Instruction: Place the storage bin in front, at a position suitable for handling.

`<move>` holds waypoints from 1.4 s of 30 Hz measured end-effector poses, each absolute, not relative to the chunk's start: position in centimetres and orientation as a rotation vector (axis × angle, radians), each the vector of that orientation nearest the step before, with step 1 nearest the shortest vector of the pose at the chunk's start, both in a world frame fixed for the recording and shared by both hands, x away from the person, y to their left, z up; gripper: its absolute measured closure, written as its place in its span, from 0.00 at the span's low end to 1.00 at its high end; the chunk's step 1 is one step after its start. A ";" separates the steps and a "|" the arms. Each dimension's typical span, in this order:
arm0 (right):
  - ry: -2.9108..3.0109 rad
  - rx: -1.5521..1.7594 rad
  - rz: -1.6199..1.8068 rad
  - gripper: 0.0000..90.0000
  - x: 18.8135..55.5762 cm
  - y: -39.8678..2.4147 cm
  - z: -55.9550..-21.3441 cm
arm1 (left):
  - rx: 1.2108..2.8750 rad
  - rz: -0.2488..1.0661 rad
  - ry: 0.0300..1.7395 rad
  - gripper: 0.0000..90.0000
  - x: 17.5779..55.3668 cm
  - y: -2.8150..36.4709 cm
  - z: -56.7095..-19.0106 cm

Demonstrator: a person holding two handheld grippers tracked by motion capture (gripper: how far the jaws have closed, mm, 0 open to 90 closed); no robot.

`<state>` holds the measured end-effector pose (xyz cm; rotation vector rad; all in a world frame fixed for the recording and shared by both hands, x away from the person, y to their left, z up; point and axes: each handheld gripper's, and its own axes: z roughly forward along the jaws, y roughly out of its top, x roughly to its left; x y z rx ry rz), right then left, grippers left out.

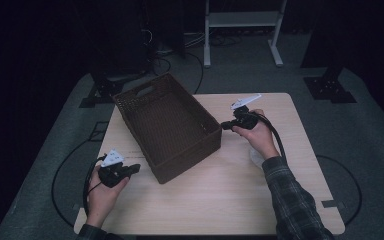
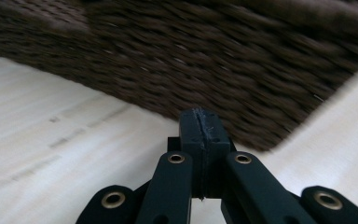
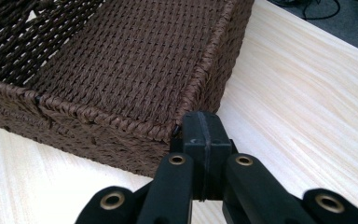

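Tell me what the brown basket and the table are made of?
The basket looks woven from dark brown cord or wicker, maybe twisted paper rope: tight plaited rows show on its walls and floor, with a matte look. The table looks like pale wood or a wood-look board: long, light grain lines run across its smooth top. Which one it really is, I can't tell.

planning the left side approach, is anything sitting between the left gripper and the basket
Nothing visible. Bare table lies between the shut left gripper and the basket, which stands apart from it; its woven wall faces the gripper.
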<state>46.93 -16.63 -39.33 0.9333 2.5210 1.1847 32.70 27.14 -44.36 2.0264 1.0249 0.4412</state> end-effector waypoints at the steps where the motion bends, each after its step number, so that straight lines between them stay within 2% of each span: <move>1: 2.520 0.924 1.189 1.00 46.9 -16.6 -39.4 | 2.018 0.451 1.033 1.00 33.2 27.3 -44.3; 18: 2.529 0.894 1.193 1.00 46.6 -16.5 -39.4 | 1.952 0.520 1.130 1.00 39.2 28.0 -43.8; 28: 2.534 0.893 1.199 1.00 46.7 -16.3 -39.6 | 1.946 0.522 1.148 1.00 40.3 28.3 -43.8; 42: 2.558 0.853 1.228 1.00 44.4 -16.4 -39.8 | 1.917 0.472 1.159 1.00 41.3 28.7 -43.9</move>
